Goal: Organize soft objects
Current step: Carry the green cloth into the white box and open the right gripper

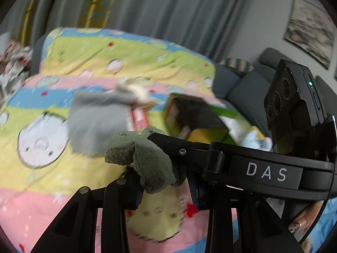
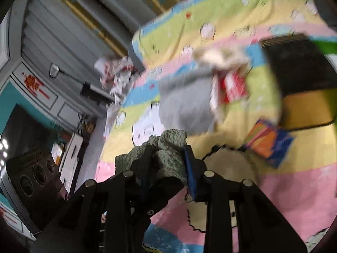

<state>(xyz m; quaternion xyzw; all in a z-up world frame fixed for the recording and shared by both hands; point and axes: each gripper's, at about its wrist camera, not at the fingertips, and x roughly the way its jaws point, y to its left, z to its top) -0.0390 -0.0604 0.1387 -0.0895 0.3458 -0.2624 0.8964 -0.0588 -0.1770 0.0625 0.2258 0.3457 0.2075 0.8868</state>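
Observation:
A grey-green fuzzy cloth (image 1: 147, 160) hangs bunched above the bed, and both grippers hold it. My left gripper (image 1: 163, 183) is shut on its lower part, blue pads pressing from both sides. One of the right gripper's fingers (image 1: 179, 147) reaches in from the right and meets the cloth's top edge. In the right wrist view the same cloth (image 2: 170, 154) is pinched in my right gripper (image 2: 168, 164), shut on it. On the bed beyond lie a grey soft item (image 1: 96, 124) and a cream fluffy one (image 1: 132, 89), both blurred.
The striped cartoon bedspread (image 1: 63, 181) covers the bed. An open yellow-green box (image 1: 195, 118) lies on its side to the right, with a colourful booklet (image 2: 267, 145) near it. Grey curtains (image 1: 168, 10) and a grey sofa (image 1: 246, 90) stand behind. Crumpled clothes (image 1: 12, 67) lie far left.

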